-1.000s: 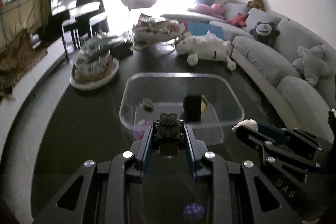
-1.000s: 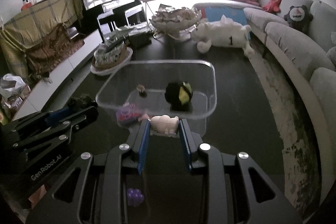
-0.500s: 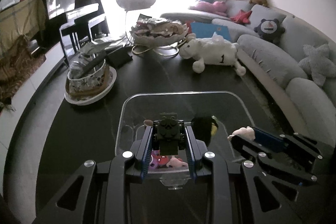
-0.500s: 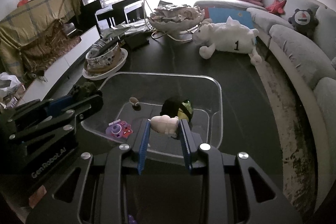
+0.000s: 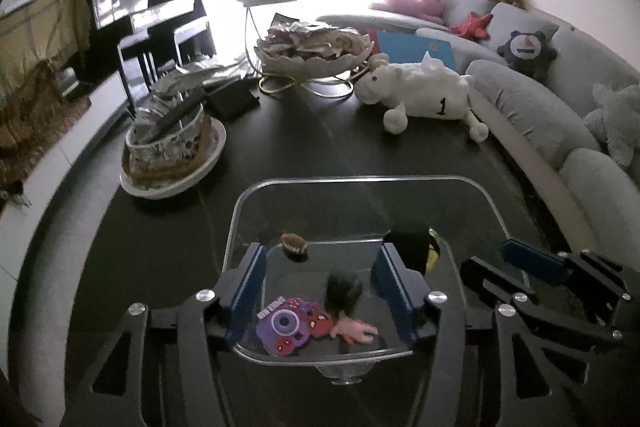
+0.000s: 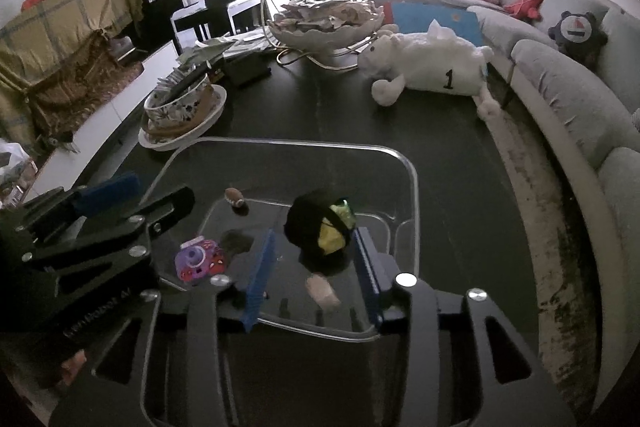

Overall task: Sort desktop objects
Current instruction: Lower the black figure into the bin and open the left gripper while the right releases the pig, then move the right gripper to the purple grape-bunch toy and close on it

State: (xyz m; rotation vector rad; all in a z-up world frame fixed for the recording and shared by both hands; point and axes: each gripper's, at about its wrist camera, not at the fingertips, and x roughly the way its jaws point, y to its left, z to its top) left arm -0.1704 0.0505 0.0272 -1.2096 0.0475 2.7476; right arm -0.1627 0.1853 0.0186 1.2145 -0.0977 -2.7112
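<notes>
A clear plastic bin (image 5: 492, 205) (image 6: 412, 179) sits on the dark table. Both grippers hover over its near edge. My left gripper (image 5: 320, 279) is open; a dark green toy (image 5: 343, 289) is blurred below it inside the bin. My right gripper (image 6: 314, 267) is open; a pale pink toy (image 6: 323, 290) is blurred below it in the bin. Inside lie a purple camera toy (image 5: 286, 325) (image 6: 196, 261), a pink figure (image 5: 354, 331), a small football (image 5: 295, 243) (image 6: 235, 197) and a black-and-yellow ball (image 5: 416, 255) (image 6: 320, 229).
A white plush sheep (image 5: 424, 93) (image 6: 436, 67) lies at the far right of the table. A patterned bowl on a plate (image 5: 172, 147) (image 6: 182, 107) stands left. A petal-shaped dish of wrappers (image 5: 312, 51) stands at the back. A grey sofa (image 5: 560, 115) curves along the right.
Both grippers moved forward over the bin and opened. The dark green toy left the left gripper and the pale pink toy left the right; both are dropping into the bin.
</notes>
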